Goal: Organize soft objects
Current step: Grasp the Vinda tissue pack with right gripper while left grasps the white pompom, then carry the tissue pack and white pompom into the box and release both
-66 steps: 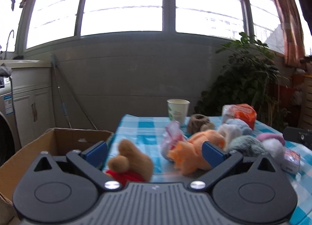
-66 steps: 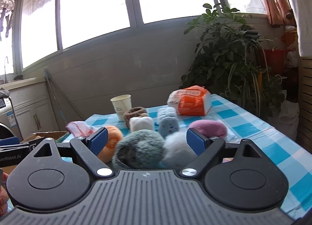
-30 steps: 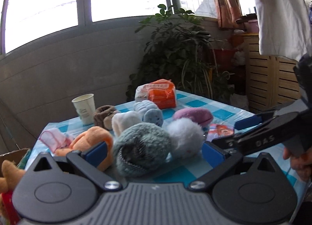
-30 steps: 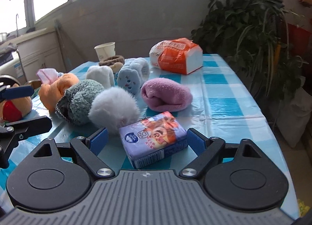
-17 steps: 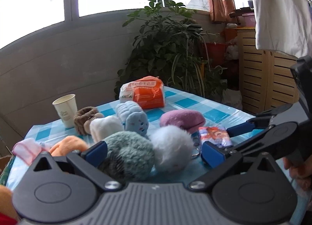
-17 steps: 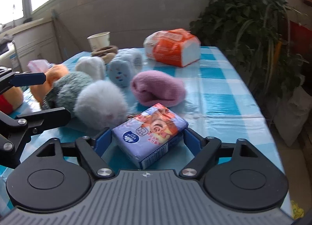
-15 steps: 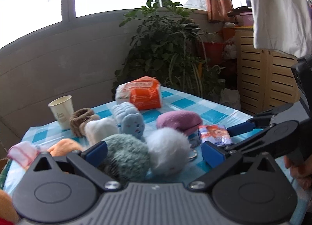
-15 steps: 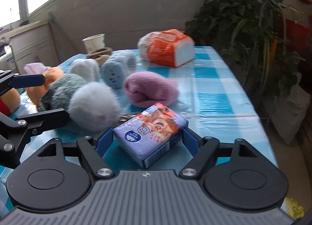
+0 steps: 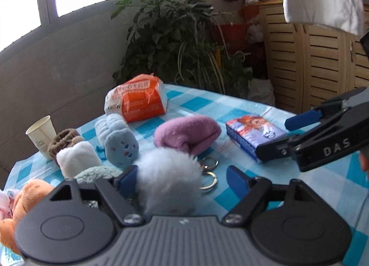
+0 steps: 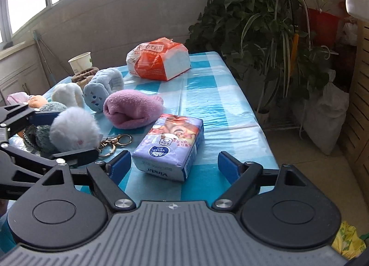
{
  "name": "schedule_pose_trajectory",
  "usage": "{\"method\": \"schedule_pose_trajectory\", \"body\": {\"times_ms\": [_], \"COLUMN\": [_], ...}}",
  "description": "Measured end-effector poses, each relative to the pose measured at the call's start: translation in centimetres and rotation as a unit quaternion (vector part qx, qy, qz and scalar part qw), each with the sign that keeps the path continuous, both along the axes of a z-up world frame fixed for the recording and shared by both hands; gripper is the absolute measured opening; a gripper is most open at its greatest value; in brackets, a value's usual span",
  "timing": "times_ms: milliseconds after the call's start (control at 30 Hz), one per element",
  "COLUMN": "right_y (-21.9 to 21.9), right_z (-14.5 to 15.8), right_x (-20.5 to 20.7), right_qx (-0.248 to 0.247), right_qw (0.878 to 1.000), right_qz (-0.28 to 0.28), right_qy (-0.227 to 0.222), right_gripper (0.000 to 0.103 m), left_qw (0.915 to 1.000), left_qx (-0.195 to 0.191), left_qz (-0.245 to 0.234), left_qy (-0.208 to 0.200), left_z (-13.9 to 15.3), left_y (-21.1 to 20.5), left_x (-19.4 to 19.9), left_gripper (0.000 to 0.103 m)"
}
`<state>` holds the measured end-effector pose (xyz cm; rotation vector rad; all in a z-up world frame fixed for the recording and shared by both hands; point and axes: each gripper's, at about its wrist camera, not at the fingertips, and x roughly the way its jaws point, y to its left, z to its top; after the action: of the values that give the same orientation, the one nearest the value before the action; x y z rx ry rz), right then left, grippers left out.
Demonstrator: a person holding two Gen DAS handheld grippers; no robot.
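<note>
Approaching stage: both my tongs are spread and grasp nothing. My right tongs (image 10: pixel 174 164) straddle the near end of the tissue pack (image 10: pixel 169 144), which lies flat on the bench (image 10: pixel 207 95) near its front edge. My left tongs (image 9: pixel 181 179) bracket the white pompom (image 9: pixel 169 180), its key rings (image 9: pixel 208 173) resting on the cloth beside it. The purple sock (image 9: pixel 188 133) sits just behind. In my judgement the next move is to close each pair squarely, gently on the pompom's compressible fur, before any lift.

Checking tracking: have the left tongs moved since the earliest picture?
Yes. Left tongs swung right: the paper cup, once centred, now sits far left; the white pompom lies between them.
</note>
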<state>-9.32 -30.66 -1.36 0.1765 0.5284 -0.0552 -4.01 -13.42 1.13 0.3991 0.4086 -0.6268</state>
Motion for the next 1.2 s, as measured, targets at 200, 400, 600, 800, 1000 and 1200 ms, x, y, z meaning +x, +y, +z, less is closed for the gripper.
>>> {"method": "schedule_pose_trajectory", "body": {"times_ms": [200,400,600,800,1000,1200], "right_y": [0.3,0.6,1.2,1.4,2.1,3.2], "right_z": [0.0,0.0,-0.1,0.0,0.3,0.5], "right_x": [0.1,1.4,2.2,2.3,1.7,0.5], "right_qx": [0.011,0.024,0.002,-0.007,-0.030,-0.026], "right_qw": [1.000,0.999,1.000,1.000,0.999,0.998], "right_qz": [-0.015,-0.022,-0.014,-0.015,-0.029,-0.045], "right_qy": [-0.006,-0.004,0.007,0.001,-0.016,-0.033], "right_gripper": [0.103,0.103,0.077,0.077,0.075,0.072], "left_qw": [0.9998,0.9992,0.9984,0.9969,0.9953,0.9912], "left_qx": [0.007,-0.008,-0.022,-0.050,-0.075,-0.113], "left_qz": [0.012,0.020,0.028,0.031,0.024,0.014], "left_qy": [0.013,0.035,0.043,0.051,0.057,0.068], "left_z": [-0.9,-0.8,-0.7,0.2,1.2,2.2], "left_y": [-0.5,-0.4,0.1,2.0,4.3,6.5], "left_x": [0.6,1.3,1.0,0.2,-1.2,-1.8], "left_gripper": [0.063,0.048,0.045,0.045,0.045,0.045]}}
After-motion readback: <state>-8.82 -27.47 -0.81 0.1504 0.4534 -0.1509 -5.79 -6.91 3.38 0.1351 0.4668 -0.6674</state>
